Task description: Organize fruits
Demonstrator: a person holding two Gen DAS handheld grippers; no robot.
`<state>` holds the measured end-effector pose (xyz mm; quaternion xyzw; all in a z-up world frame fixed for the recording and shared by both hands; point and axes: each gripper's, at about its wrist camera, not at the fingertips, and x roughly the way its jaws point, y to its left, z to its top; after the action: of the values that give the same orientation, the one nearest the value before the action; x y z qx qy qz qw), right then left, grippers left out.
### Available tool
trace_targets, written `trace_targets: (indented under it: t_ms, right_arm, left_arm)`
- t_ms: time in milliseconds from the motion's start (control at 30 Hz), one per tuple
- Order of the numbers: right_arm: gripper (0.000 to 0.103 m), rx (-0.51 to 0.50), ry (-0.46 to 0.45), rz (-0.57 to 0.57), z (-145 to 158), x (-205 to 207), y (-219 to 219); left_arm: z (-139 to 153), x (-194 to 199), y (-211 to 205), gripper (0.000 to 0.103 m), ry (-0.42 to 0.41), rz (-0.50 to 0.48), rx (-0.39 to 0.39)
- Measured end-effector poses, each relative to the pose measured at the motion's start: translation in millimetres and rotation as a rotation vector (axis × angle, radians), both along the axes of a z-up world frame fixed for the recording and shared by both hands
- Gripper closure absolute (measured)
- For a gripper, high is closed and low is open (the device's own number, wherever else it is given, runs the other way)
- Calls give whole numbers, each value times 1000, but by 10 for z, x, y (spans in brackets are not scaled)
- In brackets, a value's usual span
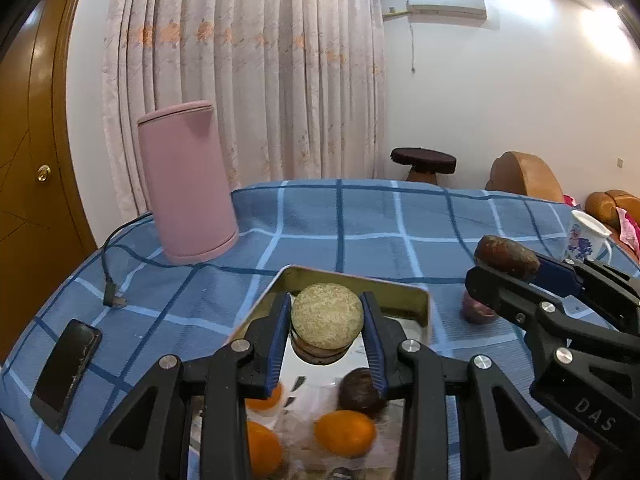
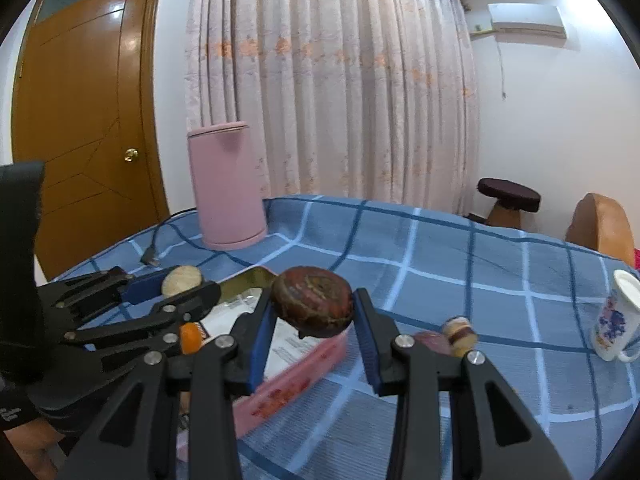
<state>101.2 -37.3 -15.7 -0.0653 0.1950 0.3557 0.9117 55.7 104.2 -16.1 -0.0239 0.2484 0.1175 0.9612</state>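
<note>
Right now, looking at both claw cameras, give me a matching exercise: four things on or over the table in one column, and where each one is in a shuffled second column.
Things:
1. tan round fruit
2. dark reddish fruit
3. pink canister
4. phone

Places:
A. lying flat near the table's left edge
B. standing on the blue checked cloth by the curtain
C. gripped in the left claw over the tray
D. gripped in the right claw

Pairs: 1-C, 2-D, 3-B, 4-A

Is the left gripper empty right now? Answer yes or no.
No: in the left wrist view the left gripper is shut on a round tan rough-skinned fruit, its blue pads pressing on both sides.
</note>
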Motion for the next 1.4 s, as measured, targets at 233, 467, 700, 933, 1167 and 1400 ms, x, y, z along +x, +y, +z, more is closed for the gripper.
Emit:
trace_targets:
  t_ms: [233,467,700,933,1167,1400]
  right_arm:
    - [62,-31,41,51,-131,-26,261]
    - [62,-63,89,80,-327,-9,390]
    - [62,-89,112,95,-436,-9,438]
    - [62,-98,125,107,-470,-10,477]
    - [60,-135,133,131,-501,-29,555]
    - [49,-99,166,144,-502,5,497]
  left_arm:
    - [-85,9,175,66,45,22,-6]
    - [-173,2,272,66,79,34,-10]
    - [-252,52,299,66,117,21,-5]
    - [-333,56,363,66,145,28,-4]
    - [-354,33,354,66,144,41,4]
    - [-327,-21,373,59,139,53,-8]
